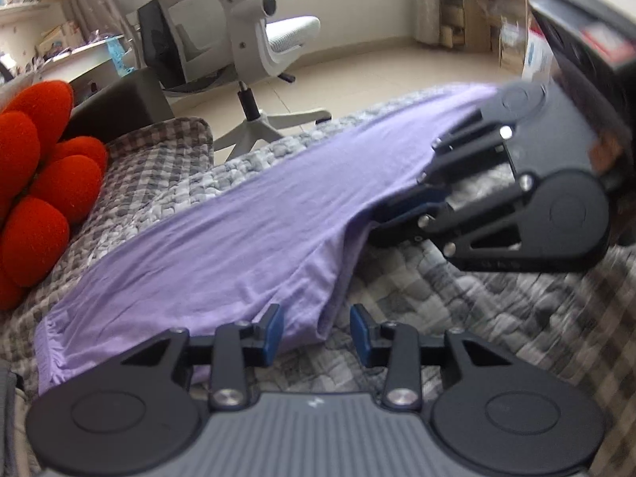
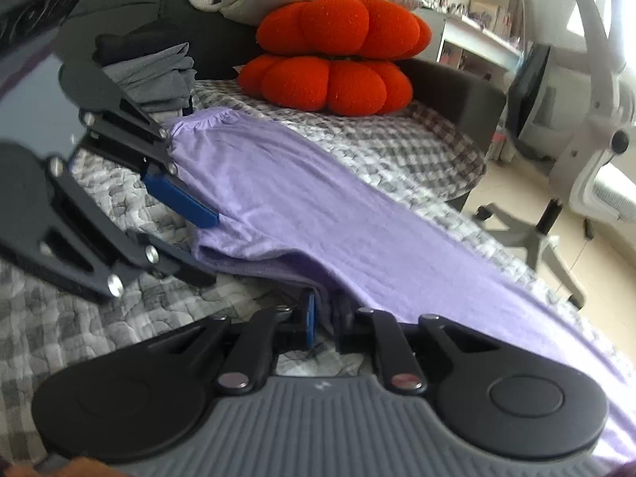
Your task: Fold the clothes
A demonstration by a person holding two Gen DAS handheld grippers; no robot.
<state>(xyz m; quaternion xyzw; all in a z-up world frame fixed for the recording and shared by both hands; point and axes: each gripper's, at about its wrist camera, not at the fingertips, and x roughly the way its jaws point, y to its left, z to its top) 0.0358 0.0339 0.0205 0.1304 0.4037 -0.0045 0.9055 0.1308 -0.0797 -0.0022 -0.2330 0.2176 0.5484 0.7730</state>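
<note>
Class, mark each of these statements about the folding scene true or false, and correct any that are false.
1. The purple garment lies on a checked grey quilt. True.
2. The left hand-held gripper is clamped on the garment. False: its blue pads stand apart, with nothing pinched between them.
3. The right hand-held gripper grips the garment's edge. True.
4. The cushions behind the garment are blue. False: they are orange-red, one stacked on the other.
5. A white office chair stands on the floor beyond the bed. True.
</note>
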